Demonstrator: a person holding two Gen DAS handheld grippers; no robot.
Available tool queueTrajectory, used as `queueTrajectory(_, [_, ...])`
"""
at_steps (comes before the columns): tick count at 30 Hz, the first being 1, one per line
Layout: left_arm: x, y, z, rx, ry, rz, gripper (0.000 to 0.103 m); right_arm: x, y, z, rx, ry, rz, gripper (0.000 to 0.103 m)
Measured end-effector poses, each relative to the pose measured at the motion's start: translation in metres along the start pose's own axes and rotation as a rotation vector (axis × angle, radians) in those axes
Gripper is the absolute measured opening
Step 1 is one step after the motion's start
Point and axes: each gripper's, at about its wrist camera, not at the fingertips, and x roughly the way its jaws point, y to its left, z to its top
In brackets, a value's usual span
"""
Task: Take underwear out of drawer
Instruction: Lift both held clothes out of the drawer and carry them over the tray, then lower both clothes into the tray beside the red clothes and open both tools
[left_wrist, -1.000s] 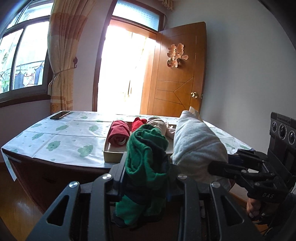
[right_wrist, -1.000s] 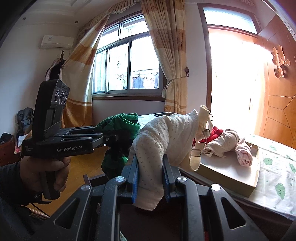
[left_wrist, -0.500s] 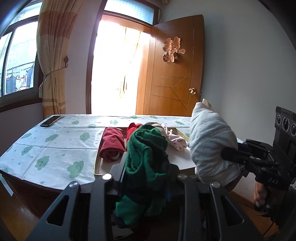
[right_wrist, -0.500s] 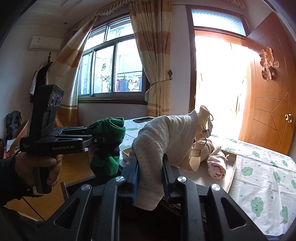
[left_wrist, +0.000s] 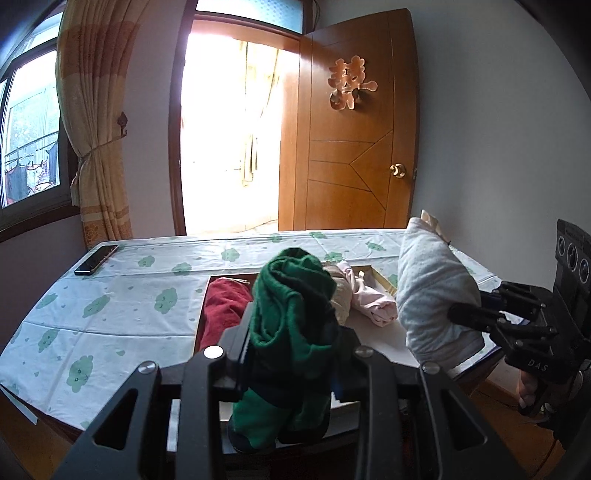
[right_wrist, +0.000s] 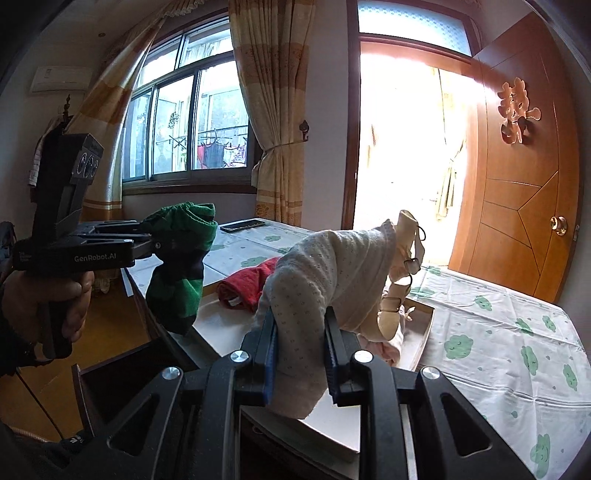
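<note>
Both jaws clamp underwear: "GenRobot.AI" left gripper (right_wrist: 162, 245) green roll (left_wrist: 291, 314), right gripper (right_wrist: 301, 354) cream garment (right_wrist: 332, 273)

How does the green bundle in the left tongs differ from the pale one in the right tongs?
The green rolled garment is dark and hangs down from the left tongs. The cream dotted garment is paler, bulkier and arches forward from the right tongs, trailing straps. Both are clamped, held above the shallow white tray.

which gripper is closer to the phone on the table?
Left. The left gripper, holding the green underwear, sits on the phone's side; the right gripper, holding the white underwear, is across the tray.
</note>
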Motion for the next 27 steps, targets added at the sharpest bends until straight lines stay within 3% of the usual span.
queueTrajectory(14, [0.078,0.025,0.005,-0.003,0.164,0.085,0.031,0.048,-0.04,-0.005,-0.022,0.134,-0.051,0.023])
queueTrajectory(27, [0.108,0.029,0.003,-0.011,0.221,0.102,0.031,0.062,-0.05,-0.018,-0.022,0.193,-0.057,0.023])
